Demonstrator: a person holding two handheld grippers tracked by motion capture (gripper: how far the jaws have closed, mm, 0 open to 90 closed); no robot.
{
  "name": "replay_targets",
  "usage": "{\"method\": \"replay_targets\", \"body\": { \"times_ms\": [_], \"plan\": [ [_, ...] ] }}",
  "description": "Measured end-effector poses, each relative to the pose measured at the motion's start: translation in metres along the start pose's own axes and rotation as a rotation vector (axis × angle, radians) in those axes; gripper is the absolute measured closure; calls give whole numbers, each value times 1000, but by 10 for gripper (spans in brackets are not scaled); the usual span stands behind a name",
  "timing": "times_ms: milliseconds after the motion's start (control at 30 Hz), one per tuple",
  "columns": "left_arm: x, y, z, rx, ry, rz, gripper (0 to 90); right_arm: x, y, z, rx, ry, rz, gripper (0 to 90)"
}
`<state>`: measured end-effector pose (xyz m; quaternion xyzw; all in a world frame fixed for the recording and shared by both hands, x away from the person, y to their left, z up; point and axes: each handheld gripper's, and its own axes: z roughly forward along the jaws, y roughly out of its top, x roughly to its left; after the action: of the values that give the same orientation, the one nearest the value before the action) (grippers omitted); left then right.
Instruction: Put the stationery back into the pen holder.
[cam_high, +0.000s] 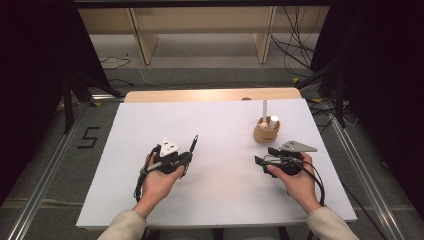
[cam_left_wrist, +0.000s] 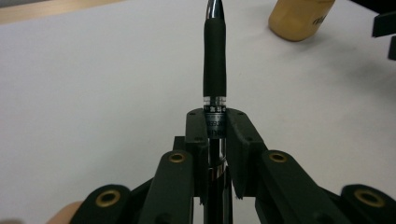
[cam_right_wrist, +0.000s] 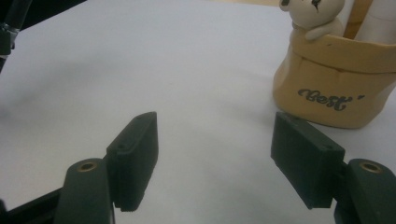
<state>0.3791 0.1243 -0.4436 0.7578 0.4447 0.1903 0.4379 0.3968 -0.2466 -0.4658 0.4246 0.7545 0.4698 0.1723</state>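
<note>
Jaws gape beside tan holder (cam_right_wrist: 334, 84).

— Black pen (cam_left_wrist: 214, 65), silver at the tip, white lettering on a clear band?
— Yes. Tan holder (cam_right_wrist: 334, 77) with dark script lettering, cream bear figure (cam_right_wrist: 312, 15) on the rim. White counter (cam_high: 220, 150), black hand-held gripper (cam_right_wrist: 224, 154) pads.

Holder (cam_high: 266, 132) stands on the table (cam_high: 220, 195) right of centre, toward the far edge, with a stick and a small figure in it. Right gripper (cam_high: 265, 156) sits just before the holder, near side. Left gripper (cam_high: 186, 159) well apart to the left, pen (cam_high: 193, 145) clamped between its jaws, tip pointing away
</note>
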Motion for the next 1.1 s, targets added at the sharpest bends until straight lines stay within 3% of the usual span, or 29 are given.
{"method": "replay_targets", "body": {
  "times_ms": [200,433,867,1100],
  "plan": [
    [-12,2,9,-3,-42,22,796,9,4,6,-12,25,-2,331],
    [-21,4,14,-6,-36,79,796,20,10,13,-19,60,-1,331],
    [-42,9,24,-55,-58,86,796,40,24,25,-52,115,2,332],
    [-48,9,29,-49,-67,99,796,50,32,31,-67,145,8,333]
  ]
}}
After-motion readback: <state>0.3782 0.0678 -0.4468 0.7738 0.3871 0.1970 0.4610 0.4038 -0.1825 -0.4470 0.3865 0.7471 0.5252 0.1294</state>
